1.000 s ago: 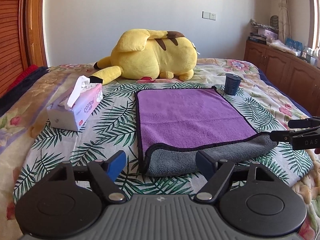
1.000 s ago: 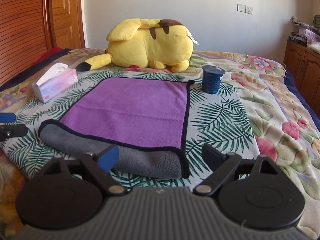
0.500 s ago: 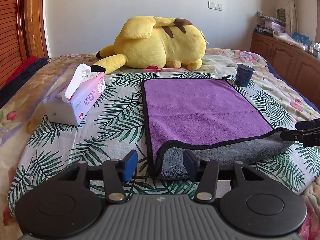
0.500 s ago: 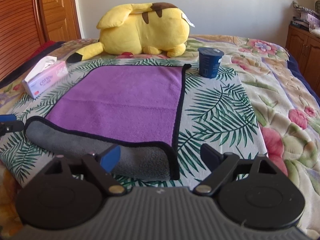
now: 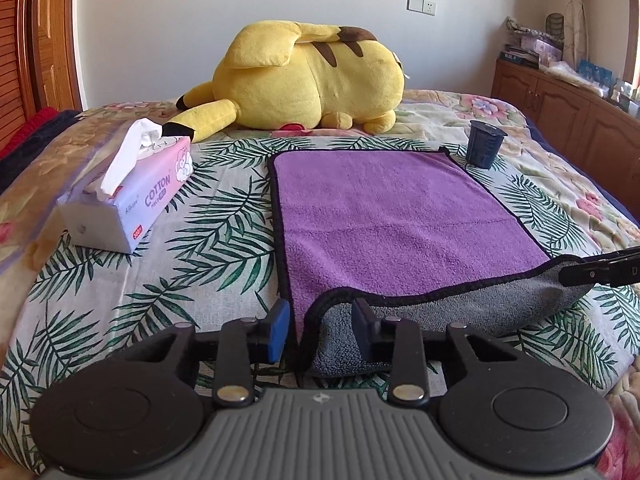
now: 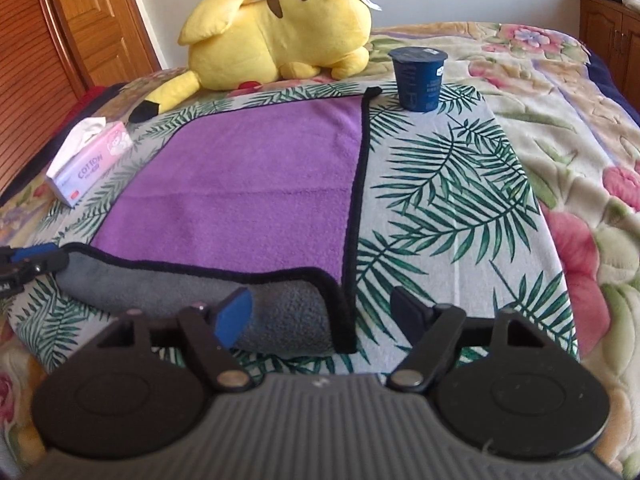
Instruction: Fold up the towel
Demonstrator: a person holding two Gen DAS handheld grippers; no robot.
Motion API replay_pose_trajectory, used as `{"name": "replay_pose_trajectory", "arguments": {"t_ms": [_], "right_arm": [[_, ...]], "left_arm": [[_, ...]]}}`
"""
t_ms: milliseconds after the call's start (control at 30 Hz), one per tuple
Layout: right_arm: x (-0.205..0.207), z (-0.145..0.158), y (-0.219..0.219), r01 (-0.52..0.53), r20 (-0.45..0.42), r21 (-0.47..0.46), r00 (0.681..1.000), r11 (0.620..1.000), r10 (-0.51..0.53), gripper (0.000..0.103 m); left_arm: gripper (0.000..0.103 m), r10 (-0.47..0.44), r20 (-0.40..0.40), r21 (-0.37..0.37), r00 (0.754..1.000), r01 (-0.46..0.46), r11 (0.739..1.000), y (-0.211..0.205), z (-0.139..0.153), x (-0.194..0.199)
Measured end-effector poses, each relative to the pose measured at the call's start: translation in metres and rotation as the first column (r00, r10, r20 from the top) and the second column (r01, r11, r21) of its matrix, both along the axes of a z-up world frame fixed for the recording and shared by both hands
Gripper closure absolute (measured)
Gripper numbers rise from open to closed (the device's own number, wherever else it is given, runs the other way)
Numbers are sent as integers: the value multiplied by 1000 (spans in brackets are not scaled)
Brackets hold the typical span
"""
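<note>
A purple towel point(image 5: 384, 216) with black trim and a grey underside lies flat on the bed; its near edge is rolled over, grey side up. It also shows in the right wrist view point(image 6: 256, 184). My left gripper point(image 5: 320, 330) is partly open, its fingers on either side of the rolled near-left corner. My right gripper point(image 6: 324, 312) is open wide around the rolled near-right corner. The right gripper's tip point(image 5: 596, 270) shows at the towel's right end in the left wrist view; the left gripper's tip point(image 6: 32, 260) shows at the left end in the right wrist view.
A yellow plush toy point(image 5: 304, 80) lies at the far end of the bed. A tissue pack point(image 5: 128, 196) sits left of the towel. A dark blue cup point(image 5: 485, 145) stands at the towel's far right corner. Wooden cabinets point(image 5: 568, 108) stand to the right.
Both grippers have moved forward and down onto the towel's rolled near edge. The left gripper's fingers have narrowed around the left corner. The right gripper stays wide open.
</note>
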State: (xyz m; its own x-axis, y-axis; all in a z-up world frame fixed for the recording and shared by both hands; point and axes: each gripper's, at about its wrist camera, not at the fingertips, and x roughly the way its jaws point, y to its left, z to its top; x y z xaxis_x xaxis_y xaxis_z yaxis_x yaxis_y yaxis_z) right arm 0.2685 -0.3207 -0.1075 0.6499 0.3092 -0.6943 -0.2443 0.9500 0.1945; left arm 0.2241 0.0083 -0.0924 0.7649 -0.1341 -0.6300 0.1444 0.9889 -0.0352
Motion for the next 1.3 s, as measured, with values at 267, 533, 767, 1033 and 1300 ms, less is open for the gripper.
{"name": "replay_pose_trajectory", "arguments": {"t_ms": [267,533,767,1033,1300], "right_arm": [[1,1,0,-23,-18,22,1000,1000,23,44],[1,3,0,-38,-14,24,999,999,38,64],[1,3,-2,-37,-4,7,999,999,37,85],[0,4,-4,-46,12,-5,999,999,46,93],[-2,8,-4,-51,42,-1,998,999,51,98]], "left_arm": [[94,-1,-4,-13,1000,1,1000,1,-1,-1],[103,-4,-12,-17,1000,4,1000,0,-4,-1],[103,4,-3,-27,1000,-5,1000,2,-3,-1],[103,-1,0,-30,1000,1,1000,2,-2,-2],[103,-3,29,-40,1000,4,999,0,6,-5]]}}
